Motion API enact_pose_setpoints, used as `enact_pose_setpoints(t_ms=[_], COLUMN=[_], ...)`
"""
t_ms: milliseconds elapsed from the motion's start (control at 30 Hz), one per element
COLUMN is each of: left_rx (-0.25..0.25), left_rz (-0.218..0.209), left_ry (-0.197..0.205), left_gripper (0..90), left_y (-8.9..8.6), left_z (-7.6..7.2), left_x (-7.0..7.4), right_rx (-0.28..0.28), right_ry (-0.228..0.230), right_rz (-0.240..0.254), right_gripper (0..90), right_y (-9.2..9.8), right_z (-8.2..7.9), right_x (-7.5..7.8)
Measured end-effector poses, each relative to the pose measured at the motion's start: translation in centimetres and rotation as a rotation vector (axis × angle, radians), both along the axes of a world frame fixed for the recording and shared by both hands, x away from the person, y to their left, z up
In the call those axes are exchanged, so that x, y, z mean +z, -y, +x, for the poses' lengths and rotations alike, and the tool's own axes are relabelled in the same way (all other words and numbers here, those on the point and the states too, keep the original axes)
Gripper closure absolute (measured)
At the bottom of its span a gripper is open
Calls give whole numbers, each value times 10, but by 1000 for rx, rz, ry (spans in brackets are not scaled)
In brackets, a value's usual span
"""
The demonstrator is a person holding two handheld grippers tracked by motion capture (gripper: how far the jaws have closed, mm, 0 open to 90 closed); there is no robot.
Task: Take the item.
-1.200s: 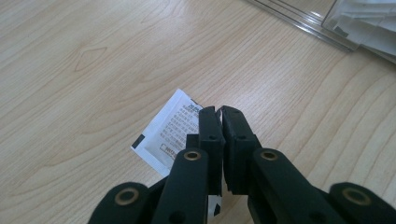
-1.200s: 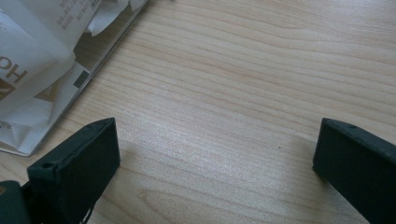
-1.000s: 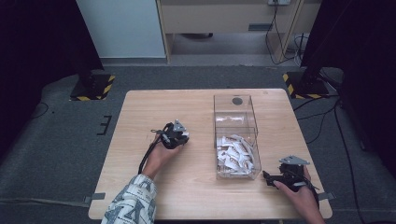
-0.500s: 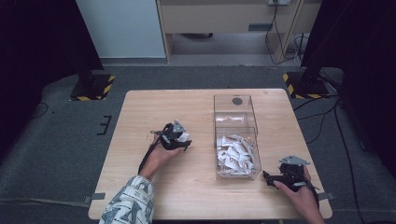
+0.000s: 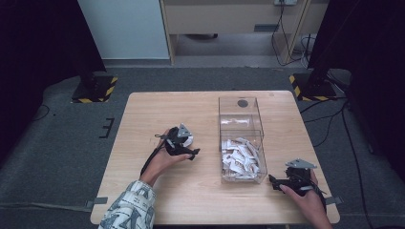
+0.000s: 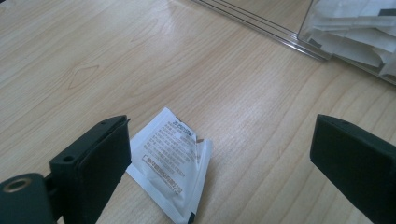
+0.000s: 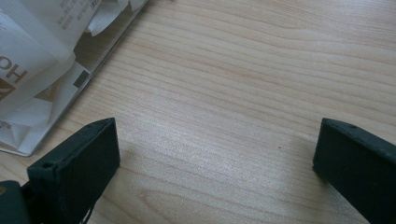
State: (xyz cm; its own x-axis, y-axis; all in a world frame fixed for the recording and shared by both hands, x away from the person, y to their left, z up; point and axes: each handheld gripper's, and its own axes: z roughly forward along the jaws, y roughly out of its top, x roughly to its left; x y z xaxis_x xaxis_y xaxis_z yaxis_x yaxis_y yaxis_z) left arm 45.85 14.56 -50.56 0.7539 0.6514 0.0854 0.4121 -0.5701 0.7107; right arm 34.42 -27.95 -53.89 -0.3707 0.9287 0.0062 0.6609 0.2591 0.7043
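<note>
Both your grippers rest released on the bench [image 5: 143, 119].
Your left gripper [image 6: 219, 158] view reveals a white sachet [image 6: 168, 161] between its spread jaws; right gripper [image 7: 217, 163] straddles bare wood.

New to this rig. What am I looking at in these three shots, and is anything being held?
No robot arm here: a person holds a two-jaw gripper in each hand at a wooden table. The high view is a fixed camera looking down; the left gripper is mid-table, the right gripper near the front right edge. The other two pictures come from cameras riding on each gripper, looking along its black jaws. A clear plastic box stands between the two grippers, its near compartment filled with white packets. One loose packet lies on the table between the left gripper's open jaws. Both grippers are open, holding nothing.
</note>
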Motion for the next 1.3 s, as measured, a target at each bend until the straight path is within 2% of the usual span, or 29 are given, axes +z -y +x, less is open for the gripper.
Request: enact_pose_setpoints(t_ms=[167,400,733,1300], left_rx=[-1,-22,-6,26], left_rz=[-28,-26,-21,-22], left_ry=[2,17,28,7], left_gripper=[39,39,39,39], left_y=[-3,-9,-27,-65], left_z=[-10,-23,-38,-62], left_x=[5,13,21,6], right_rx=[0,0,0,0], right_ry=[0,0,0,0], right_rz=[0,0,0,0], right_gripper=[8,8,8,8], right_y=[0,0,0,0], right_z=[0,0,0,0], right_x=[0,0,0,0])
